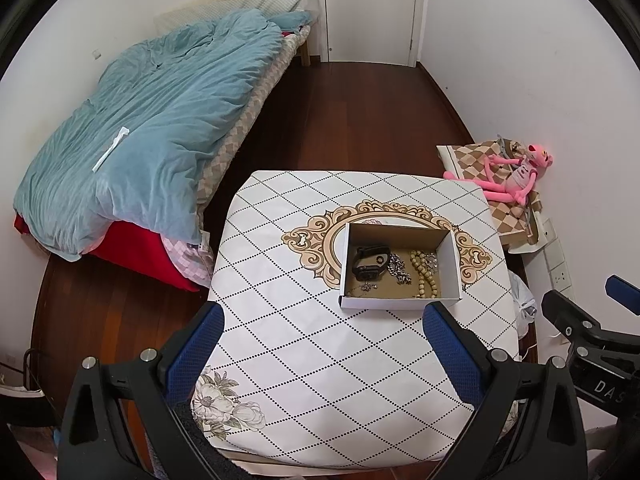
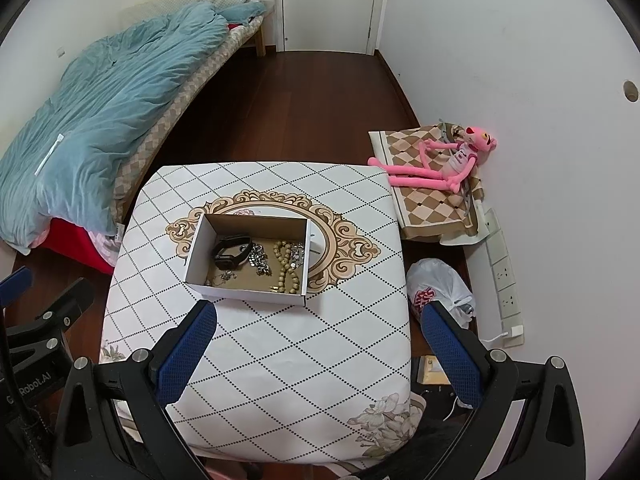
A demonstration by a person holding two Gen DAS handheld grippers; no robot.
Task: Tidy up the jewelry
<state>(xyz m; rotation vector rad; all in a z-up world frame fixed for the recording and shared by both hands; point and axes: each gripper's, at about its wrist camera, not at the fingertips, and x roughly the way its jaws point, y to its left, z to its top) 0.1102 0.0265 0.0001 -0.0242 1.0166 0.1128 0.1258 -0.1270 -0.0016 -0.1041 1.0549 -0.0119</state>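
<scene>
On the far left lies a bed with a blue duvet [image 1: 148, 120], well apart from the work. The left gripper [image 1: 324, 344] hangs over the near part of the table [image 1: 280, 340], which has a white cloth with a diamond pattern. Its jaws are spread wide and nothing is between them. I judge it is held back here so that the camera sees the whole box.

In the middle of the table stands a shallow cardboard box [image 1: 398, 303], open on top, and all the jewelry is inside it. From left to right on its floor: a black smartwatch [image 1: 370, 266], below it some small silver pieces [image 1: 366, 287] which are too small to name, then a silver chain [image 1: 400, 270], then a string of beige beads [image 1: 426, 278]. The things lie apart, probably so that each one is easy to pick.

The right gripper [image 2: 320, 344] also hovers over the near table, jaws wide apart, empty. To the right of the table, a pink plush toy [image 2: 444, 164] lies on a checkered cloth, and a white plastic bag [image 2: 438, 286] is on the floor. No piece remains on the cloth, so the task seems nearly finished.
</scene>
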